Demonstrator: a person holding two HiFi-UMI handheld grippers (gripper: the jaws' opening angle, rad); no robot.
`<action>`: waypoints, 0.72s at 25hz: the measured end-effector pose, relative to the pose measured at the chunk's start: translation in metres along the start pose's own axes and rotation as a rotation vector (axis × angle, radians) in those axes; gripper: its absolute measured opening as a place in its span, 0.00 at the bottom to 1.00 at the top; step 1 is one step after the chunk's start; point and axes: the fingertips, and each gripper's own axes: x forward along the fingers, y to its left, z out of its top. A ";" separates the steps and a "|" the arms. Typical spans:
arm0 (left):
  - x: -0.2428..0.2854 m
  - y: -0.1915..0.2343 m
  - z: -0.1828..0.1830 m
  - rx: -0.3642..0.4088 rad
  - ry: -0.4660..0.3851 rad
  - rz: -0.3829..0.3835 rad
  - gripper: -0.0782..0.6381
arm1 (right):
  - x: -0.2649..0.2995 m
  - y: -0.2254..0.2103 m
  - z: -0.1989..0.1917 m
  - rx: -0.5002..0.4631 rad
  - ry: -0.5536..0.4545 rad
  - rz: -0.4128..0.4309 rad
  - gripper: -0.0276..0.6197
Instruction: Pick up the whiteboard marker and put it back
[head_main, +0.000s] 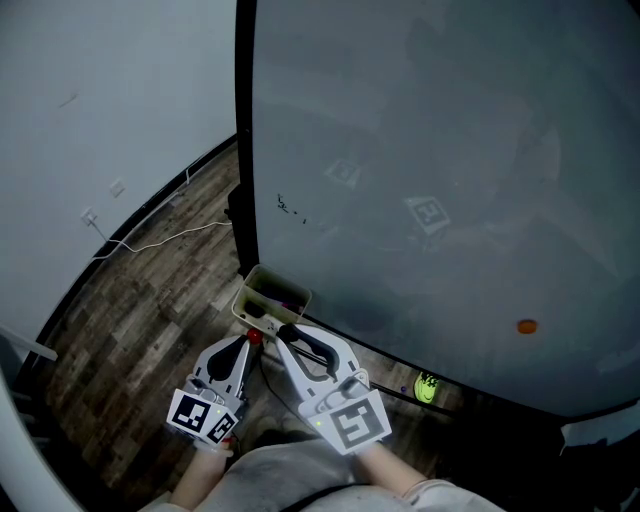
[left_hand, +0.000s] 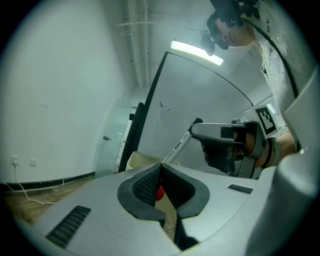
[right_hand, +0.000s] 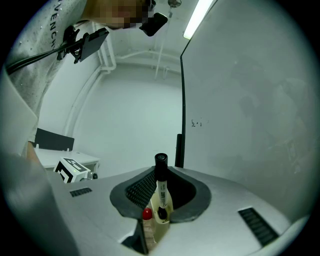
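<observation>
A whiteboard marker with a white body and black cap stands between the jaws of my right gripper, which is shut on it, cap end outward. In the left gripper view the marker slants from the right gripper down towards my left gripper. The left jaws are shut, with nothing seen between the pads. A red cap shows through the gap below them. In the head view both grippers, left and right, hover just in front of a beige holder box, with the red cap between their tips.
A large whiteboard fills the right, with small black marks and an orange magnet. A green object lies at its foot. A white cable runs across the wooden floor by the wall.
</observation>
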 end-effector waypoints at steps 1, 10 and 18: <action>0.000 0.000 0.000 -0.001 0.001 0.001 0.13 | 0.000 0.000 0.000 -0.003 0.002 0.002 0.16; 0.003 0.000 0.000 -0.008 0.006 0.004 0.13 | 0.000 -0.002 -0.003 -0.007 0.020 0.010 0.16; 0.004 0.003 -0.007 -0.018 0.025 0.014 0.13 | 0.001 -0.005 -0.010 0.012 0.025 0.011 0.16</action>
